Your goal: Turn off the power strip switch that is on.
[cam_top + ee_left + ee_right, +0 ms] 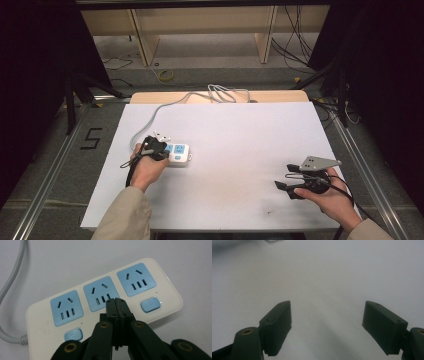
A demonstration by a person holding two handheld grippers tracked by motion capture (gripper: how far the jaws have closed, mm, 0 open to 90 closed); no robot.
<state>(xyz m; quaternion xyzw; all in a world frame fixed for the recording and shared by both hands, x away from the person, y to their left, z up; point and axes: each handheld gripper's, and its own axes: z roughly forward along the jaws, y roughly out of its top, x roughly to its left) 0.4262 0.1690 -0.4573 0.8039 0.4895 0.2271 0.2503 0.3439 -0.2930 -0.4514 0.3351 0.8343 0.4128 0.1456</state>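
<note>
A white power strip (pixel 180 154) with three blue sockets and blue push buttons lies at the left of the white table sheet. Its grey cable (pixel 150 120) runs off toward the far edge. My left gripper (pixel 159 148) sits over the strip's left end, held in a hand. In the left gripper view its jaws (pixel 116 301) are shut together with nothing between them. Their tips are over the strip (pixel 170 298) just below the middle socket (pixel 101 291); contact cannot be told. My right gripper (pixel 283 176) rests at the front right, open and empty (pixel 328 305) above the bare sheet.
The grey cable (pixel 11 280) loops into a coil (pixel 225 92) on a wooden board (pixel 280 96) at the table's far edge. Metal frame rails run along both sides. Wooden shelving and loose floor cables lie beyond.
</note>
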